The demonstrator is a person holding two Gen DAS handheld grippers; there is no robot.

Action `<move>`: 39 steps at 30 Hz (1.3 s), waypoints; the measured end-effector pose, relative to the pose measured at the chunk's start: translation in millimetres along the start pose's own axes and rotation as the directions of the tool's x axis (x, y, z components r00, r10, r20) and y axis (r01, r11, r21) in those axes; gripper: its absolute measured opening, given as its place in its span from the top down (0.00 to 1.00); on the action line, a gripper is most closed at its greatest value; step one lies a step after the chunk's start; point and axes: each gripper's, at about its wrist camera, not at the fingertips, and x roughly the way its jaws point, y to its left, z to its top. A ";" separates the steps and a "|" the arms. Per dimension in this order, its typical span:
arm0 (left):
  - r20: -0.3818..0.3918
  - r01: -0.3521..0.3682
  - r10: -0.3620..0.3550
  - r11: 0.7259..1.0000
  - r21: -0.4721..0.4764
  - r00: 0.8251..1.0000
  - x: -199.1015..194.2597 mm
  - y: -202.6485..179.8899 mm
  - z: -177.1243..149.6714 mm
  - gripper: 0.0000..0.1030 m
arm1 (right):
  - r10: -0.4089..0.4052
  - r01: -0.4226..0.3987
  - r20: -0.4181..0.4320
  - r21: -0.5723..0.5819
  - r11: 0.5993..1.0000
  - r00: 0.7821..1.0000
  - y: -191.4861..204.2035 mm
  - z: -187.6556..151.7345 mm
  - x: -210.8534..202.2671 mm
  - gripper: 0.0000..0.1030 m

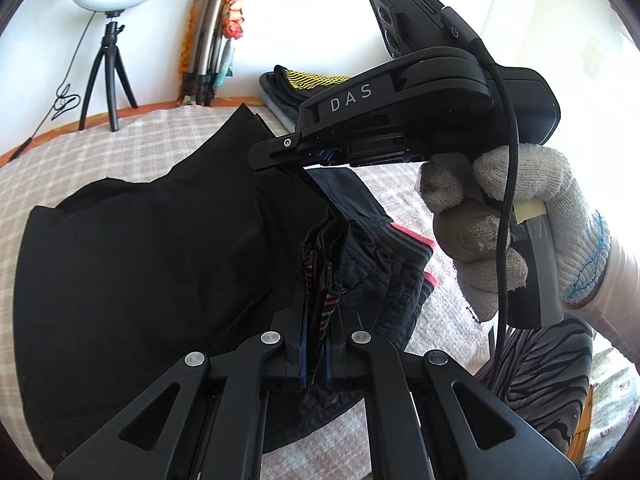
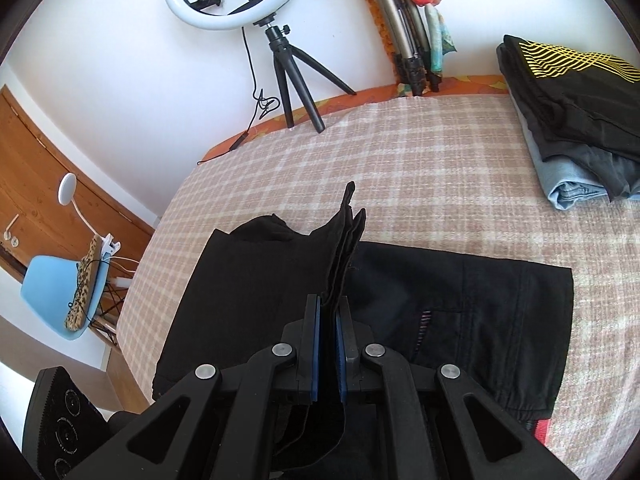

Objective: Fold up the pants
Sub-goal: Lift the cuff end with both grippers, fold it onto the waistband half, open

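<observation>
Left wrist view shows the left gripper [image 1: 316, 344] closed down on a bunched edge of the black fabric pants [image 1: 140, 248], with striped lining peeking between its blue pads. Just ahead, the right gripper [image 1: 304, 168], held in a white knitted glove [image 1: 516, 224], pinches the same raised edge higher up. In the right wrist view the right gripper [image 2: 329, 344] is nearly shut on a standing ridge of several black layers, and the pants [image 2: 460, 300] lie spread on the beige checked blanket [image 2: 400, 160] below, partly doubled over already.

The step in hand looks like carrying a lifted edge across to make a fold. To do it well, both grips should travel together at equal height, keeping the edge taut between them so no layer slips free, then lower it square onto the far edge before releasing. A stack of folded dark and blue clothes [image 2: 576, 120] sits well apart.
</observation>
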 end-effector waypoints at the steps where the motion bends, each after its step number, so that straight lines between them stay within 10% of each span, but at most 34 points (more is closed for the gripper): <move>1: -0.004 0.003 -0.003 1.000 0.004 1.000 4.9 -3.4 1.4 0.96 | 0.003 -0.003 0.001 0.011 1.000 1.000 -5.3 -0.5 -1.5 0.96; 24: -0.135 0.037 -0.026 0.996 0.080 0.991 56.8 -46.4 -4.7 0.96 | -0.015 0.019 -0.028 0.123 0.992 0.999 -83.5 -37.7 -0.4 0.96; 32: -0.177 0.081 -0.060 0.990 0.116 0.982 42.9 -64.8 -16.0 0.73 | -0.063 0.065 -0.029 0.072 0.995 0.998 -77.2 -35.6 3.1 0.95; 39: -0.161 0.014 -0.001 0.997 0.078 0.987 -10.6 -39.6 -26.1 0.73 | -0.181 0.182 0.032 -0.002 0.983 0.983 -68.5 -31.2 -21.3 0.70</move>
